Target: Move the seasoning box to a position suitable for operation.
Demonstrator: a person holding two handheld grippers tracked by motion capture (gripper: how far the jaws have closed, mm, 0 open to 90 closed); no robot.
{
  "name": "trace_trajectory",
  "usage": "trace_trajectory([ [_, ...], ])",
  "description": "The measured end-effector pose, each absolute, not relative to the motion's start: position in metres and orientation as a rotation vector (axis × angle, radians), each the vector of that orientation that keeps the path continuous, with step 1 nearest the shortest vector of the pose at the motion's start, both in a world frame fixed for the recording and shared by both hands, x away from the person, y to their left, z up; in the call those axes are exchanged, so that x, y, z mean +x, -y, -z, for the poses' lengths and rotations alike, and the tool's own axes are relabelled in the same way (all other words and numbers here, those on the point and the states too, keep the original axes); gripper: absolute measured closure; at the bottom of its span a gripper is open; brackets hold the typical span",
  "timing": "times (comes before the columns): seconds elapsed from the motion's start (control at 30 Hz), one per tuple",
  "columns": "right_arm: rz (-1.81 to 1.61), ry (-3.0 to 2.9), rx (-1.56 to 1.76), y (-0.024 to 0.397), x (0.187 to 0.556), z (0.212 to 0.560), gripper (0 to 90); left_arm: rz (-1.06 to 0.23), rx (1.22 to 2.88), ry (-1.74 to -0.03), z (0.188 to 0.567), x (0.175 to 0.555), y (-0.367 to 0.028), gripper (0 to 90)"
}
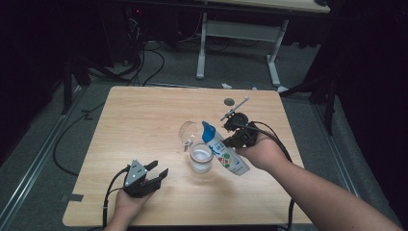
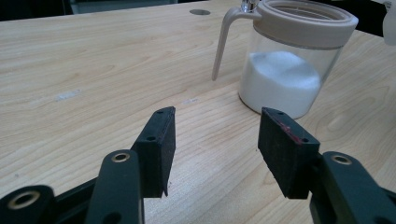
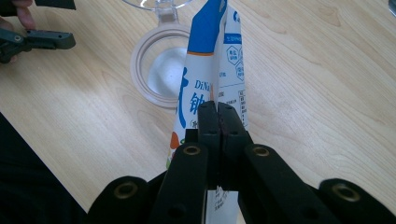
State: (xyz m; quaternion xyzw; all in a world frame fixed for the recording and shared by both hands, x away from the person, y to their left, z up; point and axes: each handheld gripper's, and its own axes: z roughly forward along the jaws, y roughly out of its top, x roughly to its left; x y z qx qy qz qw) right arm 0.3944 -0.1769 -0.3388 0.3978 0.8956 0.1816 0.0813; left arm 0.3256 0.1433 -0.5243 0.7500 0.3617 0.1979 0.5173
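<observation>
So the right tool has its jaws pressed tight on a thin white and blue pouch, pinching the flat bag low down so the blue top end tips forward and down toward the jar. In the right gripper view the pouch sits edge-on between the jaws, with its tip right above the jar's open mouth, which looks like the setup for pouring the contents in. Holding it by the lower end makes sense to me, since whatever's inside can slide toward the spout. The jar stands upright near the middle of the bench, its clear lid flipped open and back, out of the pouch's way. From the left gripper view you can see the jar already has a good heap of white grains in it, sugar or salt I'd guess, plus a curved handle on the side. The left tool is spread and holding nothing, parked low over the bench a bit in front of the jar, probably on standby to steady it if it shifts.
</observation>
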Motion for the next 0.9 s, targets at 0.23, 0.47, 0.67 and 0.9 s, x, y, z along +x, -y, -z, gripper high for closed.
trace_trajectory([
  [0.23,-0.536,-2.663,1.205,0.185,0.396,0.341,89.9,-0.470,1.799,-0.869,0.524,0.326,-0.143,46.7],
  [0.47,-0.527,-2.658,1.223,0.191,0.395,0.347,89.9,-0.472,1.800,-0.866,0.525,0.325,-0.143,46.7],
  [0.67,-0.520,-2.657,1.232,0.195,0.395,0.353,89.9,-0.473,1.805,-0.866,0.525,0.326,-0.142,46.6],
  [0.9,-0.524,-2.652,1.249,0.199,0.395,0.358,89.9,-0.474,1.806,-0.865,0.525,0.325,-0.142,46.7],
])
